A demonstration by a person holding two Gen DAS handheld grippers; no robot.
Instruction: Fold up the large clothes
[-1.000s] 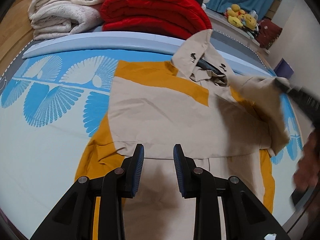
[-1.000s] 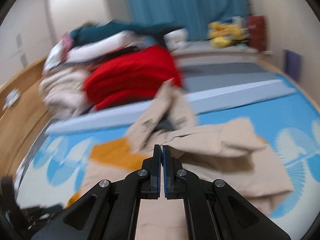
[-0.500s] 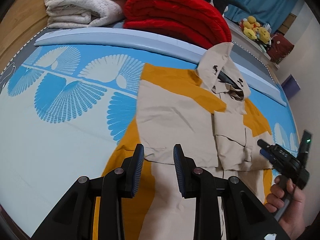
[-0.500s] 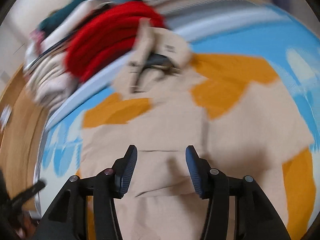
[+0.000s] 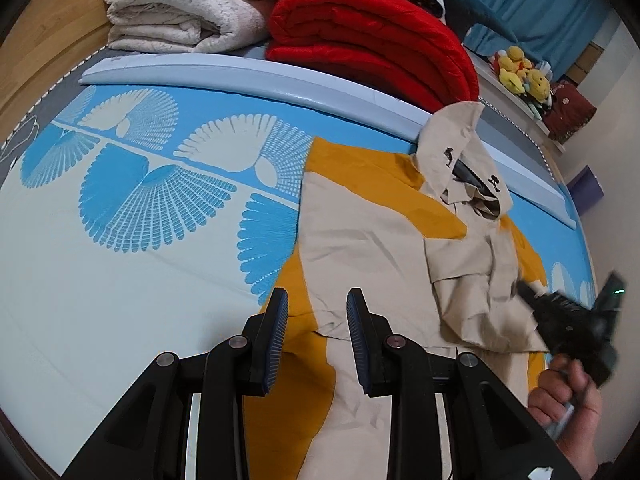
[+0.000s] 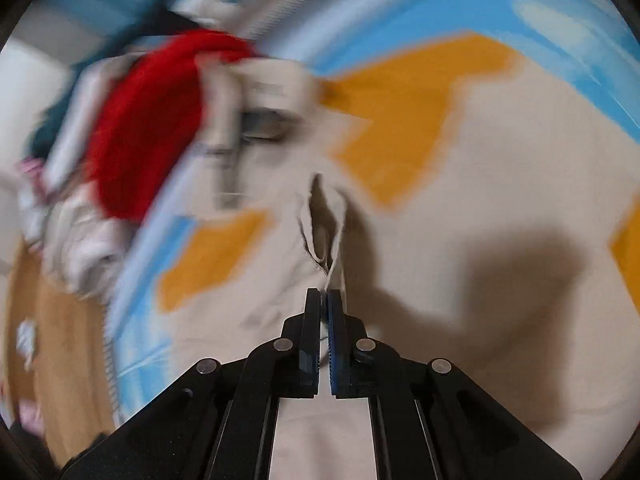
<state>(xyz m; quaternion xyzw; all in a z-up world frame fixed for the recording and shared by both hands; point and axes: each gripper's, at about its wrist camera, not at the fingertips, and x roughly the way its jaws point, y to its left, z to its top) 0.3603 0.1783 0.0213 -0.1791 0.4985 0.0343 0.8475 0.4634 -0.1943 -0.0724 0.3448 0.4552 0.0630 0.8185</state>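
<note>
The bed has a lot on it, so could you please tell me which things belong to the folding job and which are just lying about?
Job:
beige-and-orange jacket
right claw, shut on its fabric
left claw, open

Lying about:
red quilt
white blankets
plush toys

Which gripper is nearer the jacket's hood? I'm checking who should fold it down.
Right. The right gripper is shut on jacket cloth just below the hood. The left gripper hangs open over the jacket's near edge, farther from it.
</note>
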